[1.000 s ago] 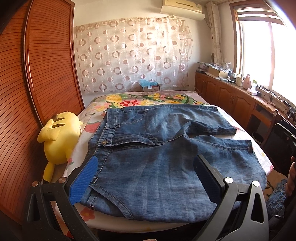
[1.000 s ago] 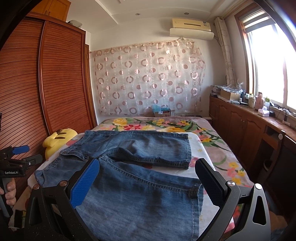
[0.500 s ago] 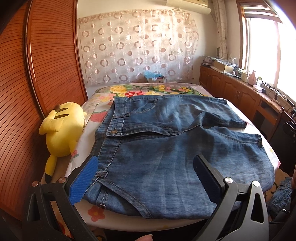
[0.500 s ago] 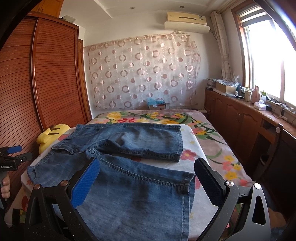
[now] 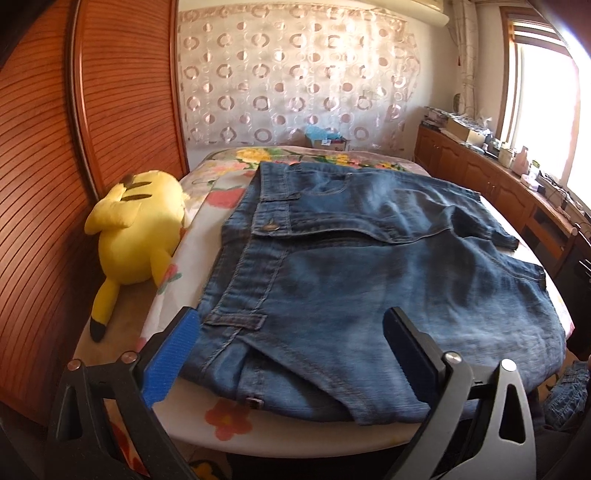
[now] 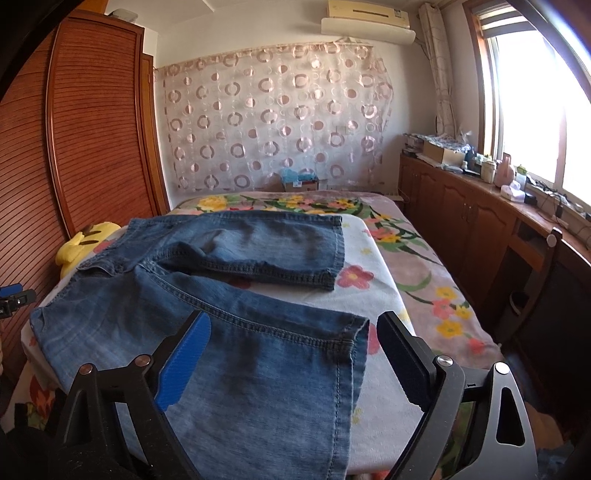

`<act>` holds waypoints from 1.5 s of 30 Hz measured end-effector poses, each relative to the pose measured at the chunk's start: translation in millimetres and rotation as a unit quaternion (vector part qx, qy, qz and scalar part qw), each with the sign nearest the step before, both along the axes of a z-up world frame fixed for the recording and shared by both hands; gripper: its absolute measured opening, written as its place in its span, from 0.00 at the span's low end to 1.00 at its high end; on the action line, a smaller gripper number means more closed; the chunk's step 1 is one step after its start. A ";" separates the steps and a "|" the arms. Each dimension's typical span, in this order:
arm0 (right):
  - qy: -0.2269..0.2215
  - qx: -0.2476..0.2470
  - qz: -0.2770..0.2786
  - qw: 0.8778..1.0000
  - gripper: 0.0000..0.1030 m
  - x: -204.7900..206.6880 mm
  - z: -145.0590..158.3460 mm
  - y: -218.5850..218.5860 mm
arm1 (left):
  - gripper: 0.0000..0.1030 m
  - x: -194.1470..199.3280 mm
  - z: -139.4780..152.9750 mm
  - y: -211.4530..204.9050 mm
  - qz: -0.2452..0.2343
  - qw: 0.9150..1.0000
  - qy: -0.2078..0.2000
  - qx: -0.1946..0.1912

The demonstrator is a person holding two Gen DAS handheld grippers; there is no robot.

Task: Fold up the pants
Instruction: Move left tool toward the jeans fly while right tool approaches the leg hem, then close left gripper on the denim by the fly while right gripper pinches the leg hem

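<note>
Since the earlier frames the left gripper (image 5: 291, 343) has come down and closer to the waistband end of the jeans (image 5: 369, 266), which now fill more of its view; the right gripper (image 6: 291, 354) has tipped lower over the near leg's hem, and its jaws have just been closing a little, though they stand wide with the denim lying under them and not pinched; the left jaws also stand wide, one blue pad at the waistband edge, nothing gripped.

The jeans lie flat, front up, across the near end of the bed (image 6: 413, 258); the waistband with its button runs along the left edge, the two legs stretch toward the right edge; the far leg is wrinkled at the crotch, the near leg reaches the bed's near edge and hangs slightly over it; the denim is faded mid-blue with darker seams.

The bed carries a flowered sheet; a yellow plush toy (image 5: 136, 229) rests at its left edge against a slatted wooden wardrobe (image 5: 122, 96); a ringed curtain (image 6: 277, 118) covers the far wall; cabinets (image 6: 461, 214) with clutter run under the bright window (image 6: 535, 92); an air conditioner (image 6: 369, 20) hangs above.
</note>
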State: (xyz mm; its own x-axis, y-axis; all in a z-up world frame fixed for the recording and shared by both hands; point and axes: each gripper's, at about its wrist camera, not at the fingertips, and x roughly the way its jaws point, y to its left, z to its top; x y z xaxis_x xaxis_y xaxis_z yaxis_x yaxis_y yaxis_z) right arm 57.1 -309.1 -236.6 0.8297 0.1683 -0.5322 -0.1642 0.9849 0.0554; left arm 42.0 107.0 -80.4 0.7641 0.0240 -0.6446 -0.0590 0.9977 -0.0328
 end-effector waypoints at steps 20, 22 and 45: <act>0.048 0.003 -0.009 0.999 0.85 8.0 5.3 -6.1 | 0.70 6.5 -42.9 59.1 0.049 0.998 0.043 -0.012; 0.053 -0.001 -0.006 0.999 0.85 9.9 4.5 -6.6 | 0.70 7.4 -48.8 61.5 0.053 0.997 0.050 -0.011; 0.123 -0.011 0.021 0.992 0.44 -0.4 -6.2 -27.9 | 0.54 5.0 -61.4 64.9 0.040 0.998 0.048 -0.025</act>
